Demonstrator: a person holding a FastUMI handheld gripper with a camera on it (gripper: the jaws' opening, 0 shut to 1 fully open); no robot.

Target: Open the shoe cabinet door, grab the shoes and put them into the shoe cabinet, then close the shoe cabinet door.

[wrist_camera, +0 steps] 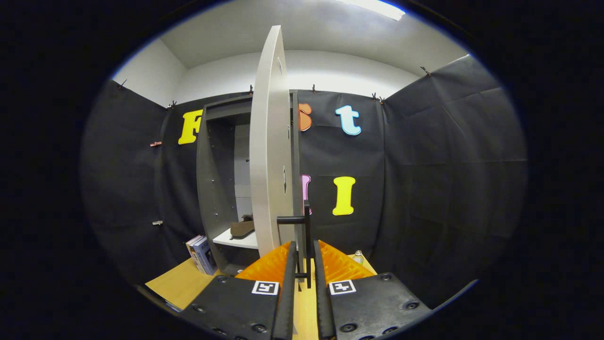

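Leftmost, leaning against the cabinet's outer side: a few books (201, 254) standing tilted on the wooden surface (179, 285). Next, the dark shoe cabinet (214, 189) itself, open, upright against the booth wall, a pale shelf (236, 240) low inside. On that shelf, one brown shoe (242, 228) lying flat, with something darker behind it, too hidden to make out. Then the cabinet door (268, 156), pale, swung out and seen nearly edge-on, reaching forward from the cabinet toward the jaws. On the door's lower right face, a black bar handle (306, 236), vertical, standing off the panel on a short post.

Closer in, the gripper (302, 274) held level and pointed straight ahead along the door's edge, one finger either side of the handle bar. Fingers (287, 283) drawn close together, the bar running down between them; jaws clenched on the handle, both inner faces appearing to press it, though the contact itself partly masked by the bar.

Further right, just beyond the right finger, a small clear bottle (358, 256) standing on the surface near the wall.
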